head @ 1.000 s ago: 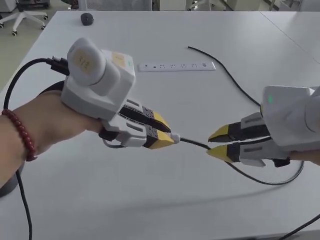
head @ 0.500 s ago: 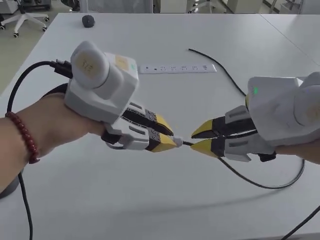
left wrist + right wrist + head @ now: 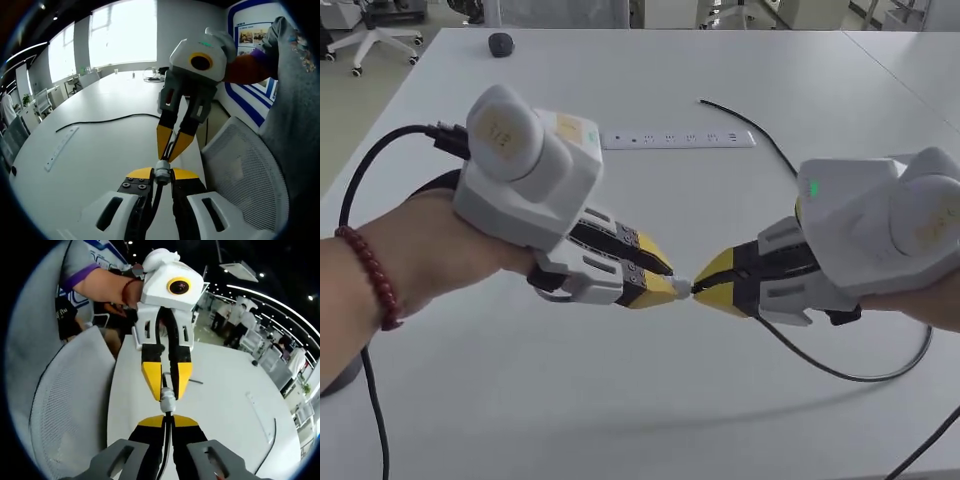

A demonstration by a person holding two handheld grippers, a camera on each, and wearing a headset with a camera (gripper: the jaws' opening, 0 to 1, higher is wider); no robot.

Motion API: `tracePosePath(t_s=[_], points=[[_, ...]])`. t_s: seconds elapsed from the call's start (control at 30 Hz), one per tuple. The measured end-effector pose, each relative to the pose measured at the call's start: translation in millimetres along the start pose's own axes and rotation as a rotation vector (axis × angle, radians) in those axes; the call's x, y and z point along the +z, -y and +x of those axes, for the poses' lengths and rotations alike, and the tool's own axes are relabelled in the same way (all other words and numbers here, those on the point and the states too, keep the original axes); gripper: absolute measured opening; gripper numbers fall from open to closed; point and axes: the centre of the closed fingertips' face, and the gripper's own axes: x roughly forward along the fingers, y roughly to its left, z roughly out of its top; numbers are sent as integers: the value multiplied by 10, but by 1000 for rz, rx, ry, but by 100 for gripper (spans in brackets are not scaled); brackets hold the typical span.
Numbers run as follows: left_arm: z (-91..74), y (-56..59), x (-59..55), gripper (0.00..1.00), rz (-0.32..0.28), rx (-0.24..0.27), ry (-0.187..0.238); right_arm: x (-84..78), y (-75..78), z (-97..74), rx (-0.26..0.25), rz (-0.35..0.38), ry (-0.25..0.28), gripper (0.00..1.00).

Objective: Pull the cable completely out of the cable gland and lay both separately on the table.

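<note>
A small white cable gland (image 3: pixel 681 288) hangs above the table (image 3: pixel 620 400), pinched at the yellow tips of my left gripper (image 3: pixel 665 288), which is shut on it. The black cable (image 3: pixel 840 372) leaves the gland to the right. My right gripper (image 3: pixel 710 287) is shut on the cable right beside the gland, tip to tip with the left one. Past it the cable sags to the table, loops right and runs to the far side. In the left gripper view the gland (image 3: pixel 161 171) sits between my own tips, with the right gripper (image 3: pixel 172 145) coming in from above. The right gripper view shows the gland (image 3: pixel 167 402) just beyond my own tips.
A white power strip (image 3: pixel 678 139) lies flat further back on the table, and a dark round object (image 3: pixel 501 44) sits near the far left. A thick black lead (image 3: pixel 360 190) trails from the left gripper. A mesh chair (image 3: pixel 240 165) stands by the table's edge.
My right gripper has slid left along the cable until its tips nearly touch the gland. The left gripper has held its place with the gland.
</note>
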Motion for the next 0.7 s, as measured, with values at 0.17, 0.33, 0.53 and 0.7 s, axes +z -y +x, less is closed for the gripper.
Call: tracePosePath(t_s=[0.17, 0.33, 0.53, 0.7], points=[[3, -7, 4, 14, 0, 1, 1, 4, 12, -4, -5, -12, -5, 0], [4, -21, 14, 14, 1, 3, 4, 7, 31, -8, -11, -8, -6, 0], [5, -45, 22, 15, -1, 8, 7, 15, 59, -20, -20, -4, 1, 0], [6, -58, 34, 16, 11, 9, 12, 16, 100, -35, -28, 2, 4, 0]])
